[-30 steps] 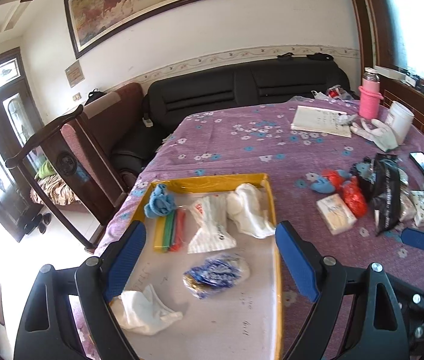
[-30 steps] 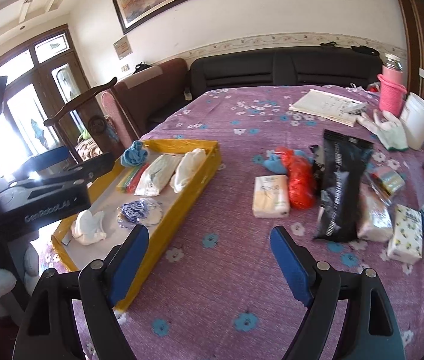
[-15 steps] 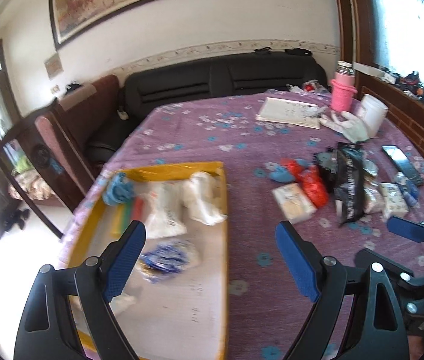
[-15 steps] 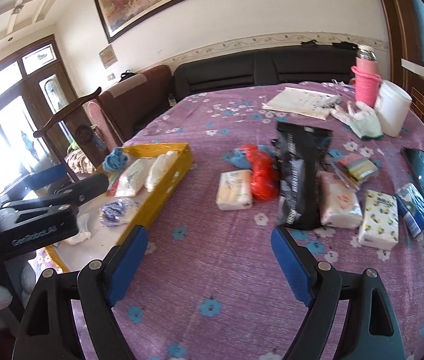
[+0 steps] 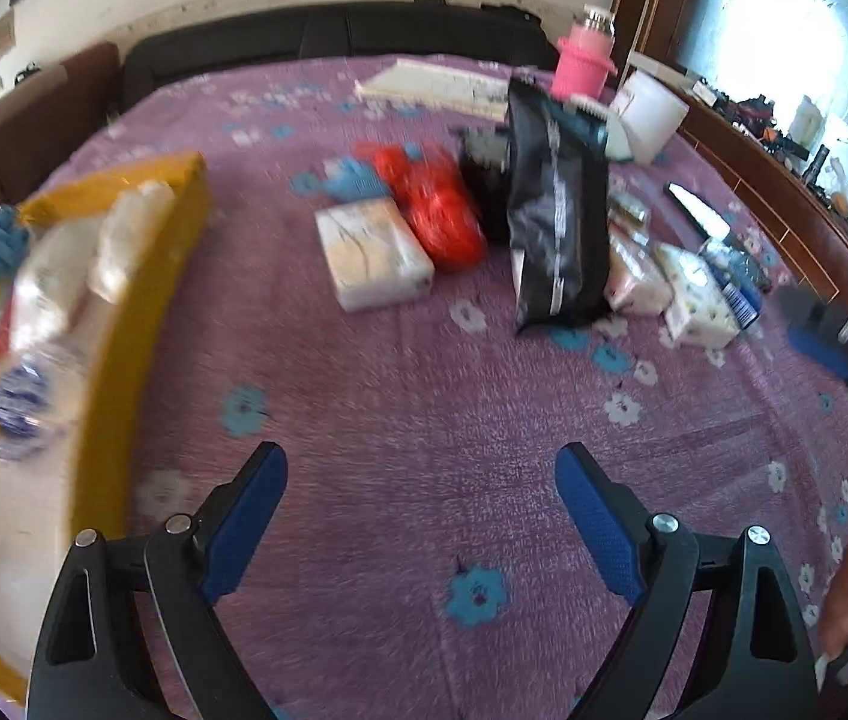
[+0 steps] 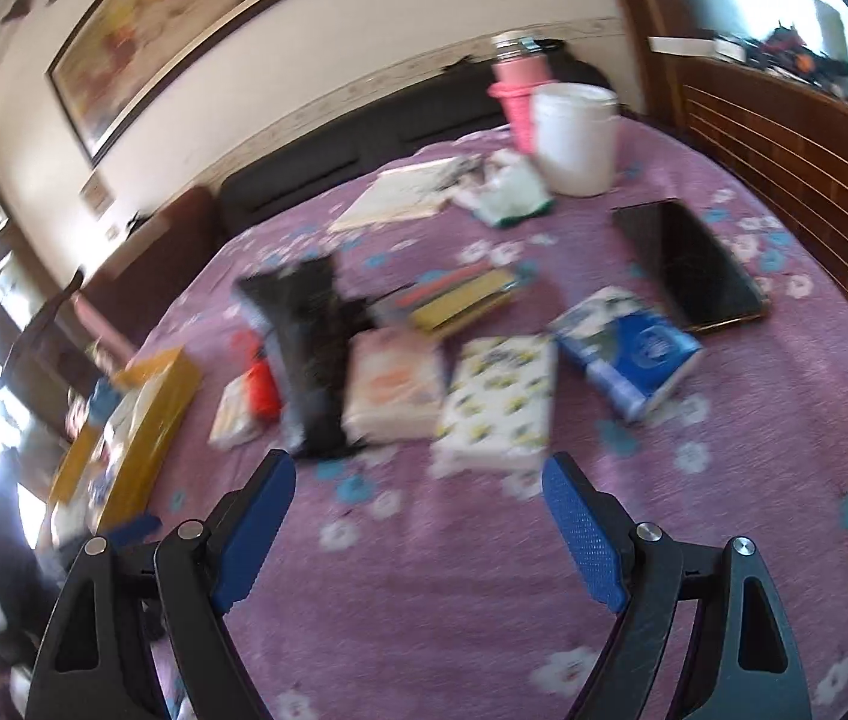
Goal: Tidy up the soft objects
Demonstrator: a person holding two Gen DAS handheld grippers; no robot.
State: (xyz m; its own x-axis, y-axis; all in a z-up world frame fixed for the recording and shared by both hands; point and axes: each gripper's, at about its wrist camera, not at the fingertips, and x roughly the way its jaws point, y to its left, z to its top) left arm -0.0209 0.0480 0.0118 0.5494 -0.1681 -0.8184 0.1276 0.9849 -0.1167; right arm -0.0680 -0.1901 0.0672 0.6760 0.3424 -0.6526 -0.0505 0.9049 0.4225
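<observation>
My left gripper [image 5: 420, 480] is open and empty above the purple flowered tablecloth. Ahead of it lie a white tissue pack [image 5: 371, 252], a red bag [image 5: 442, 210] and a black pouch [image 5: 559, 204]. The yellow tray [image 5: 141, 276] with several soft items stands at the left. My right gripper [image 6: 417, 489] is open and empty just short of a yellow-patterned tissue pack [image 6: 499, 402], a pink-white pack [image 6: 393, 384] and a blue pack [image 6: 628, 354]. The black pouch [image 6: 303, 336] and the tray [image 6: 141, 414] show at its left. Both views are blurred.
A phone [image 6: 688, 264], a white tub [image 6: 574, 138], a pink bottle [image 6: 517, 96], a notebook [image 6: 399, 192] and a glove [image 6: 508, 198] lie at the table's far side. A wooden sideboard [image 6: 784, 138] runs along the right. A black sofa [image 5: 327, 42] stands behind the table.
Both grippers have swung to the right, away from the tray and toward the pile of packs. Both stay open and empty.
</observation>
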